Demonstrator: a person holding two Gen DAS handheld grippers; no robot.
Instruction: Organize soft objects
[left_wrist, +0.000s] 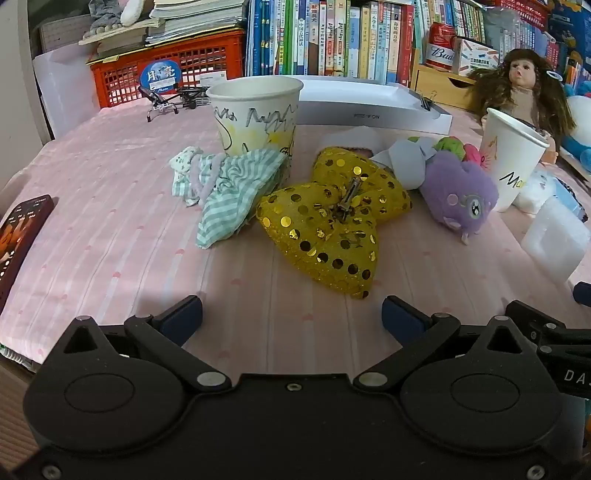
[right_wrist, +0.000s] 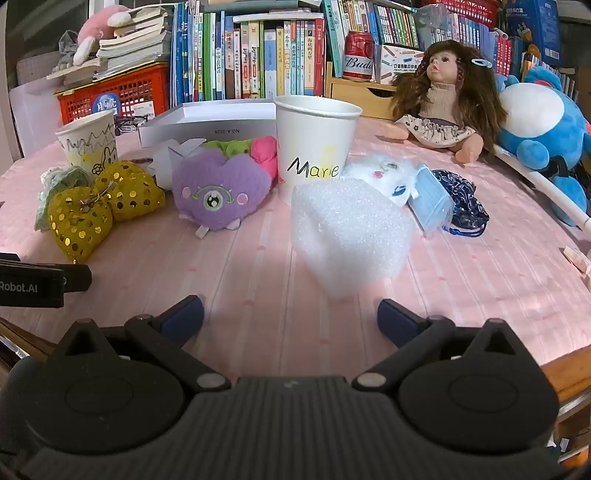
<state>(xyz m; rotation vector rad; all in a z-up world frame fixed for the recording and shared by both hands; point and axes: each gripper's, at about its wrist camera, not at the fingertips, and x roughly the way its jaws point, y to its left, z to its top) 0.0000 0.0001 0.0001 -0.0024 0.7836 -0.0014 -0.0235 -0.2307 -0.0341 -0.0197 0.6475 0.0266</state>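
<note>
On the pink tablecloth lie a yellow sequined bow, a green striped cloth, a purple heart plush and a white foam block. Two paper cups stand behind them: a scribbled one and one marked "Marie". My left gripper is open and empty just short of the bow. My right gripper is open and empty just short of the foam block.
A white flat box, a doll, a blue plush, a blue mask pack and a dark pouch lie farther back. A phone lies at the left edge. Books and a red crate line the back.
</note>
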